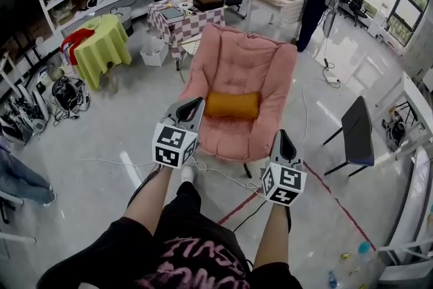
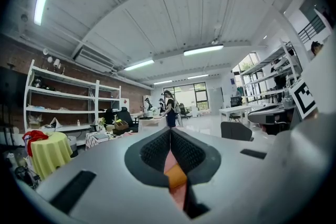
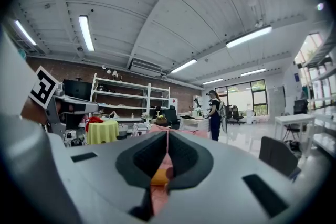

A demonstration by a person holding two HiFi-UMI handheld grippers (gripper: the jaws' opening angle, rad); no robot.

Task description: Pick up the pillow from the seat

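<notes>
Broadly, the glossy grey floor [image 1: 115, 139] lies bare between the person and the pink padded armchair [image 1: 247, 61], with open floor on both flanks of the chair. A thin white cable [image 1: 226, 177] trails across the floor just before the armchair's front edge, and a red taped line [image 1: 328, 193] runs slantwise at the right. To the right, well apart from the armchair, stands a dark folding chair [image 1: 356, 132]. To the left, also well apart, is a round table under a yellow cloth [image 1: 101, 44]. Behind the armchair's left shoulder sits a table with a checked cloth [image 1: 179, 22], close to the chair back.

The left gripper [image 1: 197, 102] is level before the armchair's front left edge, and the right gripper [image 1: 282, 136] is before its front right corner. Both are short of the seat. The left gripper's fingers [image 2: 155, 152] are pressed together at the tips with nothing between them. The right gripper's fingers [image 3: 184, 157] are likewise closed and empty.

The plump orange oblong pillow [image 1: 232, 105] lies crosswise on the middle of the seat, its long side along the foot of the backrest. Its corners are rounded, its cloth plain and smooth. It shows in both gripper views as a small orange patch past the closed tips.
</notes>
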